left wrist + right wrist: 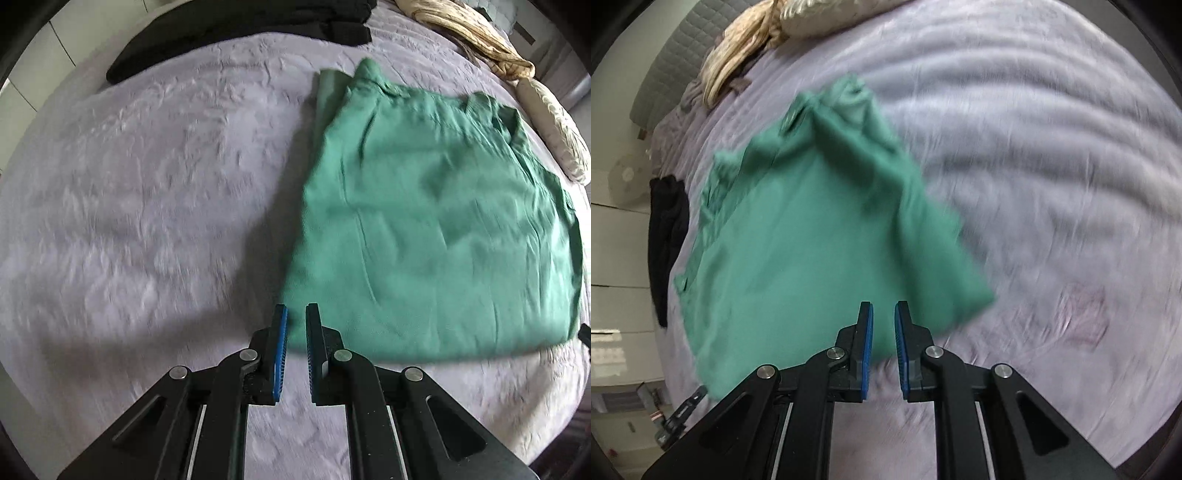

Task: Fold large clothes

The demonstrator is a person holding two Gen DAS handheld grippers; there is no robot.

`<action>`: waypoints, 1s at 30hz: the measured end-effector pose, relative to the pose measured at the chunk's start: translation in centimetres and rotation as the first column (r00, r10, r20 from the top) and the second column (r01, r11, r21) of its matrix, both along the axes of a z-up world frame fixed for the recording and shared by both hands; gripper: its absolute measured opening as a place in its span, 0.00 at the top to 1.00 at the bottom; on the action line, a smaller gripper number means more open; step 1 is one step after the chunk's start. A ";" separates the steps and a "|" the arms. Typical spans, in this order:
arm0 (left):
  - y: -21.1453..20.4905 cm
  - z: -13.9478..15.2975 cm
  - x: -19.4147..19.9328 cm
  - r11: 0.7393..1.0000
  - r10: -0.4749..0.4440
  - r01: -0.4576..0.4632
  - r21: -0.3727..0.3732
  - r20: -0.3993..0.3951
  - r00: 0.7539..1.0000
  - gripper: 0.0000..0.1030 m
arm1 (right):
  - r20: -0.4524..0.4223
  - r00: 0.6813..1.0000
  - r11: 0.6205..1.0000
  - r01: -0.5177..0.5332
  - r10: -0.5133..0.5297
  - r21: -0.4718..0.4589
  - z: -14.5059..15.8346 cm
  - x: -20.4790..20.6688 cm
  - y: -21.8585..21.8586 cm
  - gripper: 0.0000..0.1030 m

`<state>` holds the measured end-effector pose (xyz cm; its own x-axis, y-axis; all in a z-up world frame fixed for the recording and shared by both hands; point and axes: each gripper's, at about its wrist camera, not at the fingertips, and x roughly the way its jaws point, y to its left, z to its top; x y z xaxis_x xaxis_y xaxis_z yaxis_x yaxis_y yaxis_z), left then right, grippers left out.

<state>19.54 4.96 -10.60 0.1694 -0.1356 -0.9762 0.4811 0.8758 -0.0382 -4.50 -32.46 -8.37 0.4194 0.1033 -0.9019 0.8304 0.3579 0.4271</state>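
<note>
The green garment lies on the lilac bedspread already doubled over into a rough rectangle, so at least 1 fold looks done; its far end, with what seems to be a collar or placket, is still bunched and uneven, clearest in the right wrist view. From the left gripper the cloth spreads ahead and to the right, its near left corner just beyond the fingertips. From the right gripper the garment stretches ahead and to the left, its near edge under or just past the fingertips, though blur hides whether anything touches. Both claws show their blue pads close together with only a narrow gap and nothing clamped between them. A black garment sits far ahead of the left claw, apparently folded and set aside, and a cream bundle rests far ahead to the right. My judgement: the green piece is partway through, likely needing 1 more fold and some tidying of that far end.
</note>
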 end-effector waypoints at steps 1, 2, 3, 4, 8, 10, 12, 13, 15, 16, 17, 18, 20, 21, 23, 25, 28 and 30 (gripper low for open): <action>0.1 0.0 -0.5 1.000 -0.002 0.002 0.004 -0.007 1.000 0.90 | -0.007 1.000 1.000 -0.008 0.008 0.010 0.0 -0.2 0.9 0.86; 0.3 0.1 -1.0 1.000 -0.003 0.003 0.006 -0.014 1.000 0.90 | -0.015 1.000 1.000 -0.015 0.015 0.024 -0.1 -0.3 2.0 0.80; 0.5 0.1 -1.4 1.000 -0.004 0.004 0.009 -0.018 1.000 0.90 | -0.018 1.000 0.999 -0.021 0.022 0.033 -0.2 -0.1 2.6 0.74; 0.6 0.2 -1.9 1.000 -0.007 0.007 0.012 -0.024 1.000 0.90 | -0.028 0.999 0.998 -0.037 0.038 0.045 -0.2 0.0 3.6 0.59; 1.4 0.4 -3.6 0.999 -0.021 0.022 0.029 -0.042 0.999 0.90 | -0.048 0.994 0.994 -0.094 0.097 0.052 0.1 0.6 6.7 0.47; 1.6 0.4 -4.0 0.999 -0.024 0.026 0.040 -0.047 0.999 0.89 | -0.044 0.993 0.992 -0.105 0.108 0.071 0.2 0.9 7.9 0.46; 2.0 0.4 -4.4 0.999 -0.025 0.027 0.047 -0.053 0.998 0.89 | -0.038 0.991 0.989 -0.121 0.125 0.083 0.4 1.4 9.0 0.44; 2.2 0.3 -4.6 0.999 -0.024 0.027 0.047 -0.057 0.998 0.89 | -0.036 0.991 0.988 -0.128 0.131 0.082 0.5 1.6 9.5 0.43; 2.7 0.2 -5.0 0.999 -0.025 0.027 0.042 -0.069 0.997 0.89 | -0.031 0.989 0.987 -0.140 0.143 0.085 0.7 2.0 10.3 0.42; 3.0 0.1 -5.2 0.999 -0.021 0.024 0.036 -0.081 0.996 0.89 | -0.027 0.989 0.986 -0.144 0.147 0.088 0.8 2.2 10.7 0.42; 3.4 -0.1 -5.5 0.999 -0.020 0.023 0.031 -0.096 0.995 0.89 | -0.025 0.988 0.985 -0.149 0.152 0.090 0.8 2.5 11.2 0.42; 3.6 -0.3 -5.7 0.999 -0.026 0.029 0.031 -0.103 0.994 0.89 | -0.026 0.987 0.984 -0.155 0.158 0.091 0.8 2.8 11.5 0.41; 3.5 -0.6 -5.9 0.998 -0.044 0.048 0.046 -0.099 0.994 0.82 | -0.026 0.986 0.982 -0.164 0.167 0.091 0.8 3.3 12.1 0.39; 3.6 -0.7 -6.1 0.997 -0.048 0.053 0.049 -0.097 0.994 0.62 | -0.028 0.985 0.981 -0.170 0.173 0.091 0.8 3.6 12.5 0.39; 4.1 -0.4 -6.6 0.998 -0.034 0.037 0.048 -0.071 0.997 0.01 | -0.031 0.983 0.980 -0.177 0.180 0.095 0.7 4.1 13.3 0.39; 4.7 0.0 -7.0 0.998 -0.048 0.050 0.044 -0.053 0.997 0.01 | -0.032 0.981 0.977 -0.185 0.189 0.101 0.6 4.5 14.1 0.39; 5.3 0.3 -6.5 0.998 -0.052 0.054 0.033 -0.053 0.997 0.01 | -0.031 0.979 0.975 -0.196 0.200 0.104 0.6 5.4 15.2 0.38; 6.2 0.8 -5.9 0.998 -0.046 0.048 0.039 -0.036 0.998 0.01 | -0.028 0.978 0.973 -0.205 0.209 0.108 0.7 5.9 15.9 0.37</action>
<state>13.62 11.17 -9.78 0.1290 -0.1037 -0.9862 0.5207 0.8534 -0.0216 1.38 -16.58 -7.70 0.3437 0.2781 -0.8969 0.7598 0.4789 0.4397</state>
